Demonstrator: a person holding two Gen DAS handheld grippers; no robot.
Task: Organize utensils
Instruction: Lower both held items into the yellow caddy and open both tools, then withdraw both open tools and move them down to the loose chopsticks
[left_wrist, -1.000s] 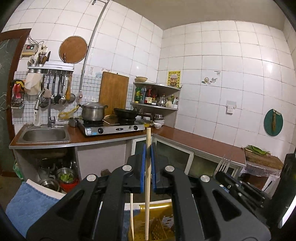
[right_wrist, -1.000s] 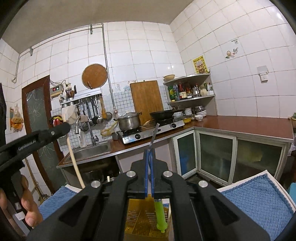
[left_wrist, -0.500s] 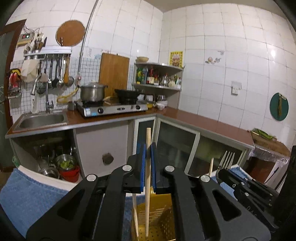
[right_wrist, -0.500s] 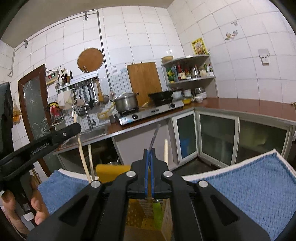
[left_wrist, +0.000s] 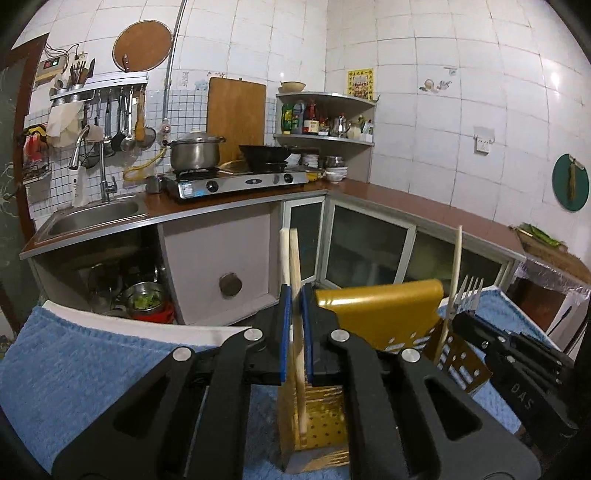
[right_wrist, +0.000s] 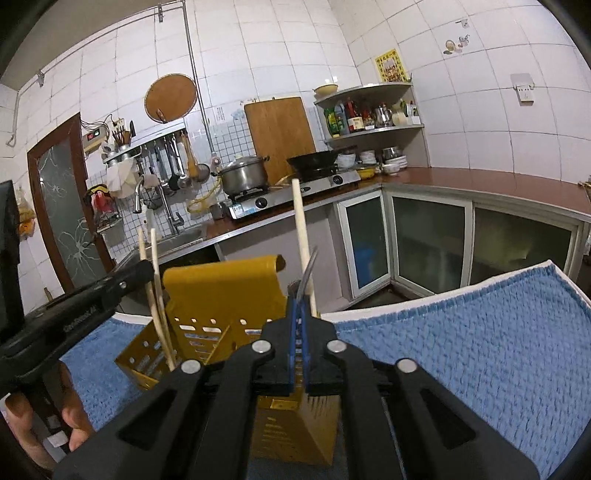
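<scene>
Risk: early release tips utensils outside yellow perforated metal caddy (left_wrist: 384, 314), lower centre on blue towel (left_wrist: 92, 369) | left hand-held gripper (left_wrist: 295, 332) clamps wooden chopstick (left_wrist: 295, 295) | right hand-held gripper (right_wrist: 299, 343) clamps steel fork (right_wrist: 308, 273) above caddy

A utensil holder (left_wrist: 380, 317) stands on a towel (left_wrist: 74, 369) spread over a table. Two chopsticks (left_wrist: 295, 280) stand in its left compartment, between the left gripper's (left_wrist: 295, 332) pads; a third chopstick (left_wrist: 452, 280) and a fork (left_wrist: 467, 291) stand in a compartment to the right. Behind, a counter (left_wrist: 406, 199) carries a sink (left_wrist: 96, 218) left of a stove (left_wrist: 236, 181)
</scene>
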